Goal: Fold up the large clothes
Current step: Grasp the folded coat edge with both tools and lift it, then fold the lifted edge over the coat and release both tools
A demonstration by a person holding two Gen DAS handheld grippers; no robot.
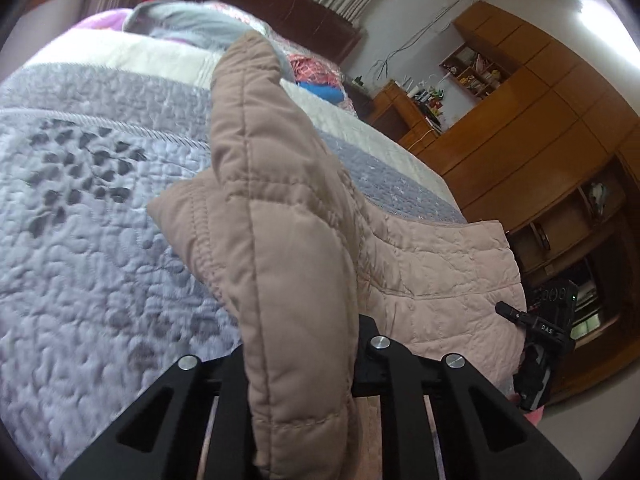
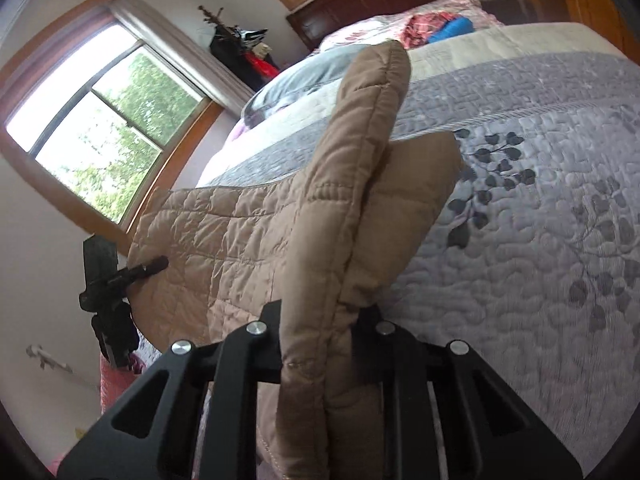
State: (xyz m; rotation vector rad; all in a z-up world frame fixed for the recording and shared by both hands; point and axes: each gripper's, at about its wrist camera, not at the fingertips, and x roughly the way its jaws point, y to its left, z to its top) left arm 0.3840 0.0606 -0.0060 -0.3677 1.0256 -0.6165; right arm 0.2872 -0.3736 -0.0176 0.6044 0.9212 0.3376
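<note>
A tan quilted padded jacket [image 1: 432, 268] lies on a bed with a grey-lilac quilted bedspread [image 1: 88, 248]. My left gripper [image 1: 298, 344] is shut on a thick edge of the jacket, which stands up as a ridge between the jaws. My right gripper [image 2: 320, 320] is shut on another edge of the same jacket [image 2: 224, 236], also raised in a ridge. The right gripper shows in the left wrist view [image 1: 536, 336] at the jacket's far side. The left gripper shows in the right wrist view [image 2: 116, 284]. The fingertips are hidden by fabric.
A dark wooden headboard [image 1: 280, 4] and piled bedding [image 1: 188, 24] sit at the far end of the bed. Wooden wardrobes and shelves [image 1: 532, 136] stand beside the bed. A window [image 2: 96, 132] and a coat rack [image 2: 240, 52] are on the other side.
</note>
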